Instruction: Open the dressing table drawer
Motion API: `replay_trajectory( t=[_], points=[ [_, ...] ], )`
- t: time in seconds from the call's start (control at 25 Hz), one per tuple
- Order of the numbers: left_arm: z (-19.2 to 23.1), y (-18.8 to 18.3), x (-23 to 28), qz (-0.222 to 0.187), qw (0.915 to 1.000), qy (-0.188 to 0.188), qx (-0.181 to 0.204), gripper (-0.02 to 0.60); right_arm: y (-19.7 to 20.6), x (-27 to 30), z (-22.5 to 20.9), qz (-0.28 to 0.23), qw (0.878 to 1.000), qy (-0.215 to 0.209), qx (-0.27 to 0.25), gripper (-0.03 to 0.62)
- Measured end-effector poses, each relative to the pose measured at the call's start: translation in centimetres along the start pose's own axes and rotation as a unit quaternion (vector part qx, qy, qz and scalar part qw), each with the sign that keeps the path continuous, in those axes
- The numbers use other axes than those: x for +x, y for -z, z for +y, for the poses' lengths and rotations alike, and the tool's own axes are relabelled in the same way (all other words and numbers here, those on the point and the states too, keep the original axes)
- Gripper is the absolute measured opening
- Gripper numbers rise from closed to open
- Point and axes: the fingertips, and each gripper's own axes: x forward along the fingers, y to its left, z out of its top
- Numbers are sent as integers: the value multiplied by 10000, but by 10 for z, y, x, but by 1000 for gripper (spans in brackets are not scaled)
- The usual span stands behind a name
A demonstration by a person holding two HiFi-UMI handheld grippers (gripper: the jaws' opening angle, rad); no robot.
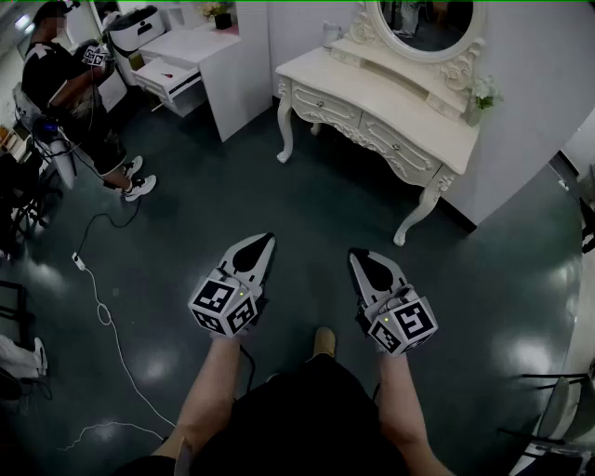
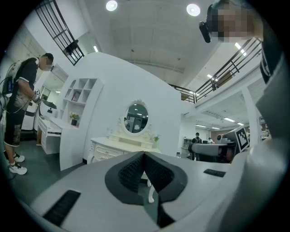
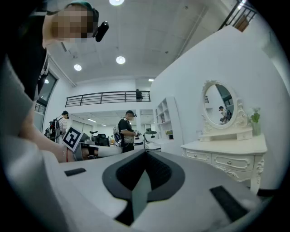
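A cream dressing table (image 1: 390,112) with carved legs and an oval mirror (image 1: 423,23) stands against the white wall ahead. Its front drawers (image 1: 400,149) are closed. The table also shows in the left gripper view (image 2: 120,147) and in the right gripper view (image 3: 226,158). My left gripper (image 1: 268,240) and my right gripper (image 1: 356,254) are held level over the dark floor, well short of the table. Both are shut with nothing between the jaws (image 2: 144,156) (image 3: 145,156).
A white desk and shelf unit (image 1: 200,56) stands at the far left. A person (image 1: 70,102) with grippers stands beside it. A white cable (image 1: 102,307) runs over the floor at left. Chair frames (image 1: 558,418) are at the right edge. A small vase (image 1: 479,98) sits on the table.
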Motion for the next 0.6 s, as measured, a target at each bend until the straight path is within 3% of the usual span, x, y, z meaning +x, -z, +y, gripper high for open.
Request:
replay_trajectory(
  t=[0.28,0.6],
  points=[
    [11,1,77,33,9999,-111,23,6,0,29,-68,112,9998,-159,-20,3],
    [20,-4,132,-93,9990,-436,-5,6,2,52,-121,218,9985,-494,-61,3]
  ],
)
